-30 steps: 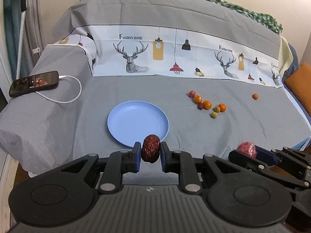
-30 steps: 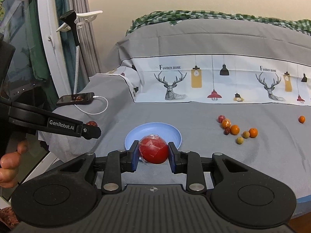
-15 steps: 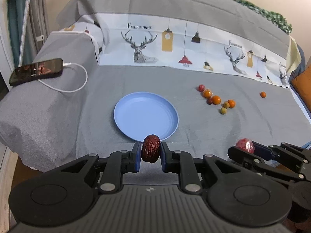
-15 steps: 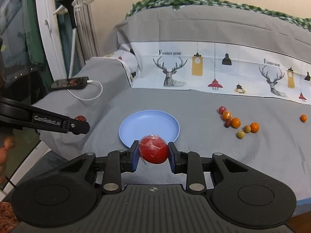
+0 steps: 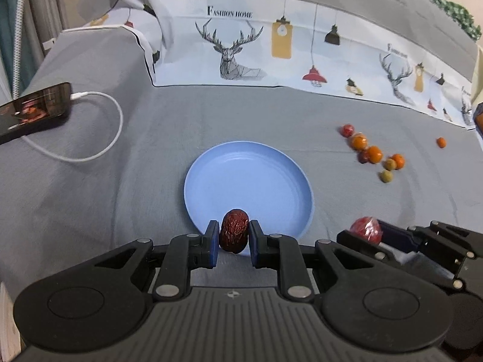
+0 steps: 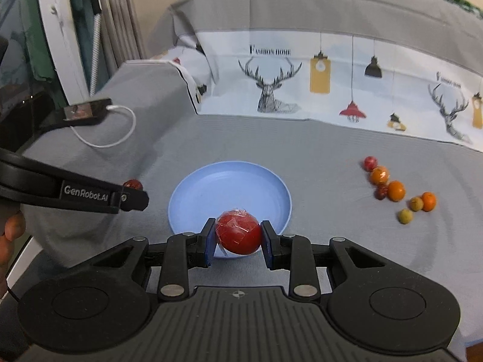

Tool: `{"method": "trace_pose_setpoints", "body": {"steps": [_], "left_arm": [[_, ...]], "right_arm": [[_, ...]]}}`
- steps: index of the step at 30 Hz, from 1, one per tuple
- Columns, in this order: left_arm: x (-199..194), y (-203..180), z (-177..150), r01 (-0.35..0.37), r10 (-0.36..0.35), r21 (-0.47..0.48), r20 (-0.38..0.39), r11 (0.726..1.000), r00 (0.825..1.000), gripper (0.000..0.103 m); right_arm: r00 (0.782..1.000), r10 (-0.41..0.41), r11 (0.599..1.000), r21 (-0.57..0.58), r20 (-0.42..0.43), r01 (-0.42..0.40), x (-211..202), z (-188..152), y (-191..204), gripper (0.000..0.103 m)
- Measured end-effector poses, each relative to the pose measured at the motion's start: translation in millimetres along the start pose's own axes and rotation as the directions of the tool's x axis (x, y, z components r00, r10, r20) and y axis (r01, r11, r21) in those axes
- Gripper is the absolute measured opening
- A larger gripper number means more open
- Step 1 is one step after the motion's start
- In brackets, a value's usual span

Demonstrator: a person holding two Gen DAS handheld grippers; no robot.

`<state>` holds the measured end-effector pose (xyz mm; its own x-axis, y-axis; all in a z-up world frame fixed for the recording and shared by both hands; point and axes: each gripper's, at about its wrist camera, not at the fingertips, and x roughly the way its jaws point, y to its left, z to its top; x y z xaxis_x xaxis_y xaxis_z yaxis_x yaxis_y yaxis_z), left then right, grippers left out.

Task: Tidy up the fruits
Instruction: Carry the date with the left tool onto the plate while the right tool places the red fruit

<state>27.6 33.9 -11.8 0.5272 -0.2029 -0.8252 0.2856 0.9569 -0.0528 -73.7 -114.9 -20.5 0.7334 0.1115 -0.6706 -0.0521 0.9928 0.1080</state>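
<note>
My left gripper (image 5: 233, 241) is shut on a wrinkled dark red date (image 5: 234, 231), held above the near rim of the blue plate (image 5: 247, 181). My right gripper (image 6: 238, 241) is shut on a round red fruit in clear wrap (image 6: 238, 231), also above the near rim of the plate (image 6: 229, 193). The right gripper and its fruit (image 5: 366, 229) show at the lower right of the left wrist view. The left gripper (image 6: 132, 194) with the date (image 6: 132, 184) shows at the left of the right wrist view. The plate holds nothing.
A cluster of small orange, red and green fruits (image 5: 374, 155) (image 6: 395, 191) lies on the grey cloth right of the plate, with one orange fruit (image 5: 441, 142) farther right. A phone (image 5: 33, 111) with a white cable (image 5: 99, 138) lies at the left.
Both grippers have moved forward and closer to the plate, which now looks larger. Each still holds its fruit.
</note>
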Motion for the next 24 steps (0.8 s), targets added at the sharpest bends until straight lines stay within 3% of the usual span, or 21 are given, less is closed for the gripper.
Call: {"method": "trace_pose_setpoints", "body": {"steps": [12, 22, 23, 24], "left_arm": [[103.9, 15.2, 36.5, -0.028, 0.029, 0.011, -0.11, 1.0, 0.994, 0.022], [149.8, 15.3, 46.8, -0.032, 0.04, 0.062, -0.135, 0.998, 0.99, 0.024], [151.9, 16.3, 47.4, -0.036, 0.044, 0.067, -0.126, 0.997, 0.991, 0.028], [153.5, 17.0, 48.8, -0.039, 0.047, 0.073, -0.116, 0.997, 0.992, 0.054]], "right_arm": [[0.995, -0.021, 0.999, -0.041, -0.092, 0.017, 98.7, 10.1, -12.6, 0.032], [0.99, -0.029, 0.996, -0.091, -0.138, 0.017, 143.7, 10.0, -13.2, 0.032], [0.989, -0.03, 0.995, -0.095, -0.147, 0.016, 146.7, 10.5, -12.4, 0.033], [0.988, -0.029, 0.994, -0.106, -0.153, 0.013, 150.5, 11.8, -10.6, 0.034]]}}
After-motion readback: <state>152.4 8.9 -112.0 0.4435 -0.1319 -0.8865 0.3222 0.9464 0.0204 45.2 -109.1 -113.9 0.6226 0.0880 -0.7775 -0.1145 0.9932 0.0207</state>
